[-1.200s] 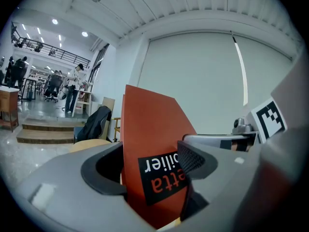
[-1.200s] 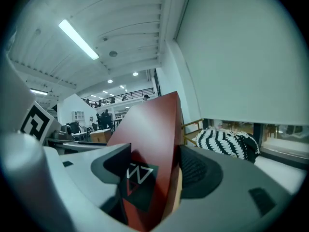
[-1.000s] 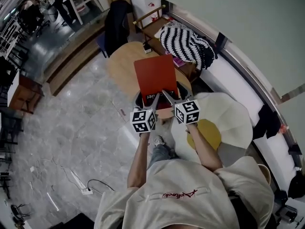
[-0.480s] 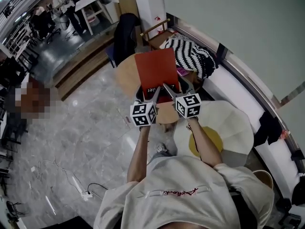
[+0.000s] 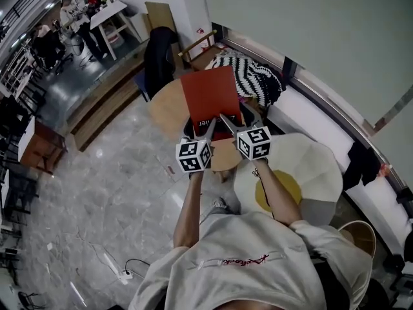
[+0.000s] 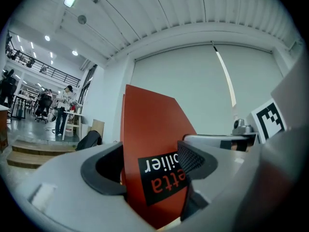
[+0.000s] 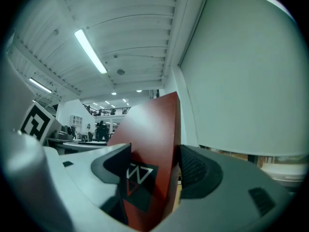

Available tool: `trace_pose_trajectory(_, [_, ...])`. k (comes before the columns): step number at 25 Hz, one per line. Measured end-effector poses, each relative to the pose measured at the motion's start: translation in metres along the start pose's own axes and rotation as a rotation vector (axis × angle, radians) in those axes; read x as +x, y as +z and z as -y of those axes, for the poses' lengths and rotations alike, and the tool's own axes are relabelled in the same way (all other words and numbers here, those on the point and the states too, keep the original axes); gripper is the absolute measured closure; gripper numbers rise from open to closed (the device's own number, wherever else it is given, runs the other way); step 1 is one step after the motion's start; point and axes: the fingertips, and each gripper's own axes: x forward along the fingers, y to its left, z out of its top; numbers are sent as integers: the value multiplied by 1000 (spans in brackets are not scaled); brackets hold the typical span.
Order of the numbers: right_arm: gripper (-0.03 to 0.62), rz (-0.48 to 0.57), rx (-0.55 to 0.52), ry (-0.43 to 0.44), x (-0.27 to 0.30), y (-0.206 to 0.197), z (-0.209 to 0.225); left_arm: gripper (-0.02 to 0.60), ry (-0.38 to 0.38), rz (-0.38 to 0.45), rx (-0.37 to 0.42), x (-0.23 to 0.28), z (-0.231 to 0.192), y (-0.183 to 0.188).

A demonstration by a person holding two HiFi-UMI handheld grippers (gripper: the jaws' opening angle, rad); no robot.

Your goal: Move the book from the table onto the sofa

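Observation:
Both grippers hold the red book upright by its lower edge, above the right part of the round wooden table. My left gripper is shut on the book's lower left, and its black label shows between the jaws. My right gripper is shut on the lower right, with the cover clamped between its pads. The white sofa runs along the wall to the right, with a black-and-white striped blanket on its far end.
A white egg-shaped cushion with a yellow centre lies right of the person's arms. A chair draped with a dark jacket stands beyond the table. Marble floor stretches to the left, with wooden steps farther off.
The book has risen slightly and stays in both grippers. The view has shifted, so the table now sits more to the left under the book.

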Motion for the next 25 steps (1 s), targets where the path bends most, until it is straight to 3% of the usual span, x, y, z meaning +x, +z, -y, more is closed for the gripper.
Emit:
trace_pose_trajectory(10, [298, 6, -6, -173, 10, 2, 62, 242, -177, -26, 1, 73, 16, 0])
trace_pose_trajectory(18, [297, 27, -23, -362, 16, 13, 122, 242, -372, -30, 12, 144, 38, 8])
trace_pose_trajectory(25, [298, 20, -31, -540, -16, 14, 161, 242, -552, -58, 1, 178, 85, 1])
